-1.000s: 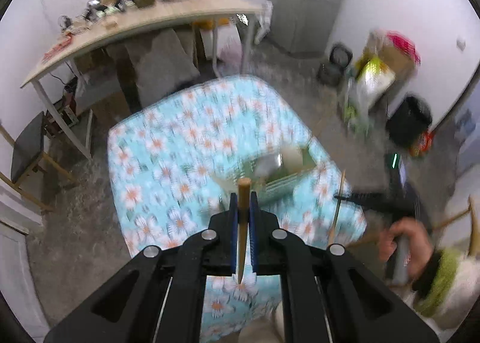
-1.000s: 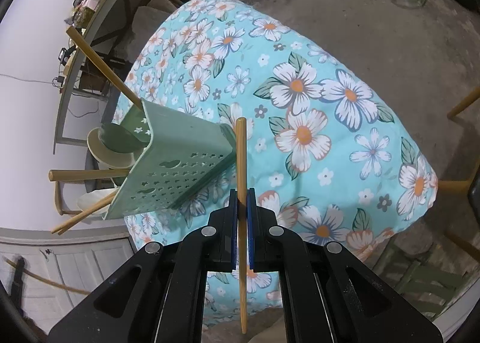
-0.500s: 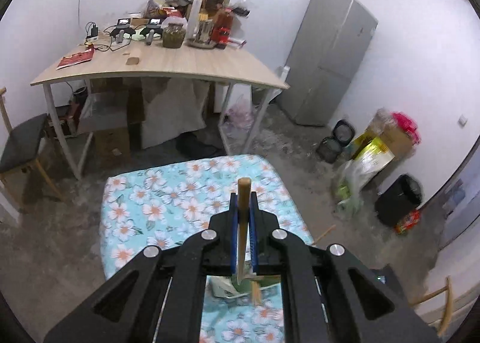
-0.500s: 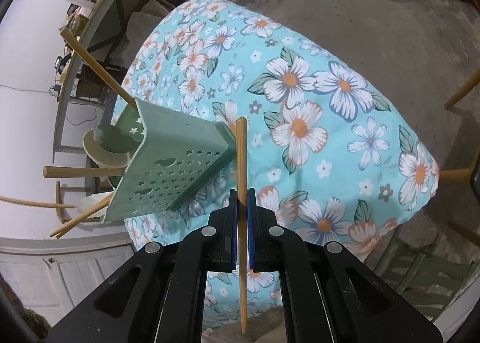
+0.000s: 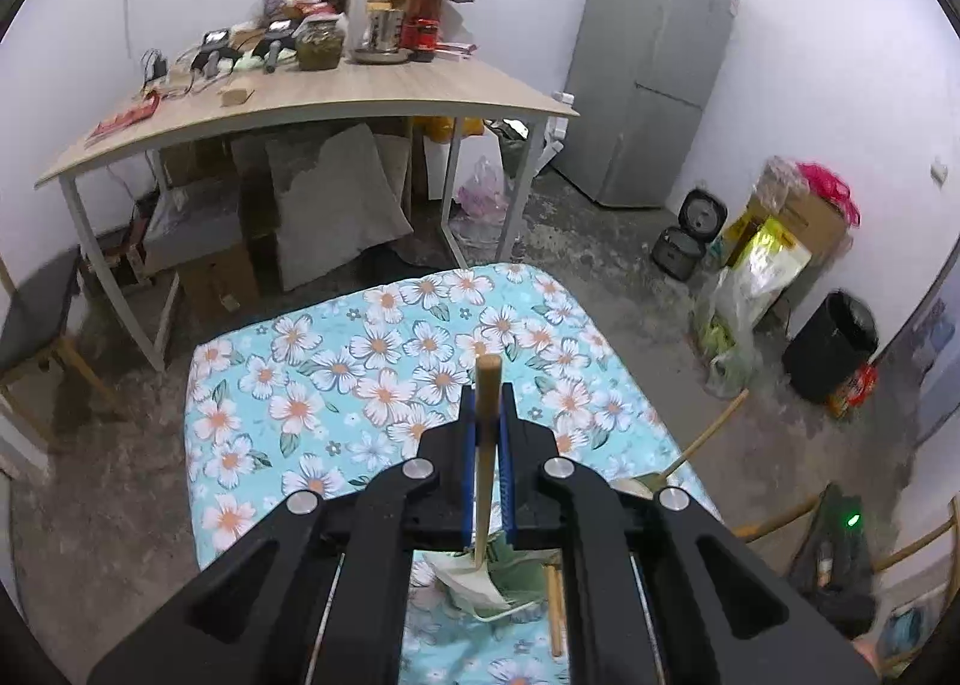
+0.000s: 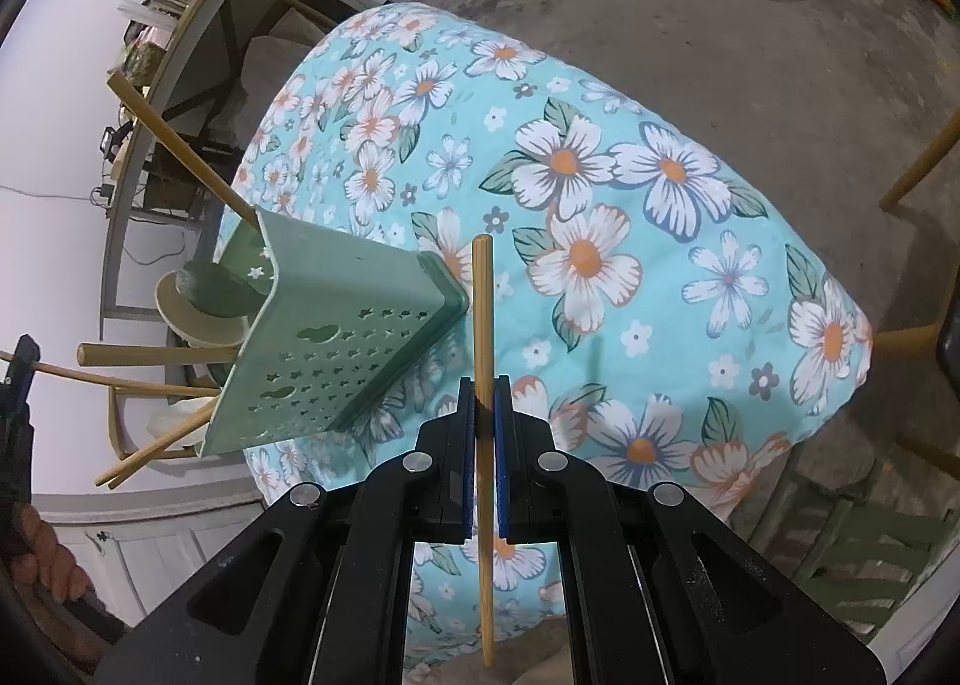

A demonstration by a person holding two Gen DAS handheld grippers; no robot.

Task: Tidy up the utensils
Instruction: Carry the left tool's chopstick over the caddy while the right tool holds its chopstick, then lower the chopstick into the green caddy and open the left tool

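Observation:
My right gripper (image 6: 483, 385) is shut on a single wooden chopstick (image 6: 482, 301), held upright just right of the green perforated utensil holder (image 6: 336, 349). The holder stands on the flowered tablecloth (image 6: 660, 175) with spoons (image 6: 207, 298) and several wooden sticks in it. My left gripper (image 5: 488, 394) is shut on a wooden-handled utensil (image 5: 487, 385). Its lower end reaches down to the holder (image 5: 519, 565), which shows only partly beneath the fingers. In the right wrist view the left gripper (image 6: 21, 379) appears at the left edge, a hand below it.
Beyond the small table (image 5: 336, 385) stand a wooden desk (image 5: 360, 91) loaded with jars and clutter, a grey fridge (image 5: 648, 85), a rice cooker (image 5: 690, 235), bags and a black bin (image 5: 831, 346). Wooden chair legs (image 6: 918, 163) stand by the table's right side.
The left wrist view swung up from the tabletop to the room, and the left gripper now sits over the holder. It has entered the right wrist view's left edge. The right gripper stayed put.

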